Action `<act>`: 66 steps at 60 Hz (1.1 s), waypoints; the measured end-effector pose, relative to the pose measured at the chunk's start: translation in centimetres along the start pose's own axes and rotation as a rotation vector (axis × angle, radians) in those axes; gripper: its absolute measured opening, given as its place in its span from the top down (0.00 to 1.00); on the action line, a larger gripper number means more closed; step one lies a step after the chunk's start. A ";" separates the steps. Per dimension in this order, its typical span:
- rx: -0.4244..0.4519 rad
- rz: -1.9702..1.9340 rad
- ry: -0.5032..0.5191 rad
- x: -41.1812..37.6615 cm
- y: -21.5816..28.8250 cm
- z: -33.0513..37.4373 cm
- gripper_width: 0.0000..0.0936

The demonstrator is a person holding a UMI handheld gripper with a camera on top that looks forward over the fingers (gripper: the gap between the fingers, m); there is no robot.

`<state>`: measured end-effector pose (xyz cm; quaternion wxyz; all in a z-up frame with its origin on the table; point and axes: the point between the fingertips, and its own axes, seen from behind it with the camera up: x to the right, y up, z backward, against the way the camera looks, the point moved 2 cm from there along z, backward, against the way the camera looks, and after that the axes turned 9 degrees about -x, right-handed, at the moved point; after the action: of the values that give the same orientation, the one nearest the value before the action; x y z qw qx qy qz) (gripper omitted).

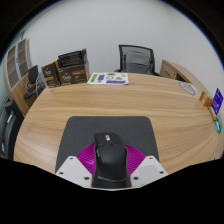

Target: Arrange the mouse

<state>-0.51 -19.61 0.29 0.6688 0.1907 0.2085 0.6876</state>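
Note:
A black computer mouse sits between my two fingers, its front pointing away from me. The magenta pads press against both of its sides. My gripper is shut on the mouse and holds it over the near edge of a dark grey mouse mat. The mat lies on a light wooden table. I cannot tell whether the mouse touches the mat or hangs just above it.
A white and green leaflet lies at the table's far side. Brown cardboard boxes stand at the far left. A black office chair stands behind the table. A blue object sits at the right edge.

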 end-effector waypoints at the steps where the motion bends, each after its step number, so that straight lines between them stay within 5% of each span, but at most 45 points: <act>1: 0.003 0.000 -0.005 0.0 0.0 -0.1 0.59; 11: 0.011 0.005 -0.015 -0.2 -0.2 -0.1 0.34; 15: 0.001 0.009 -0.013 -0.1 -0.3 0.3 0.06; 40: 0.114 -0.012 -0.031 9.1 2.7 21.6 0.08; 66: 0.200 -0.047 -0.070 19.9 -5.8 39.8 0.07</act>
<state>25.22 1.67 30.24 0.6692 0.2755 0.2571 0.6404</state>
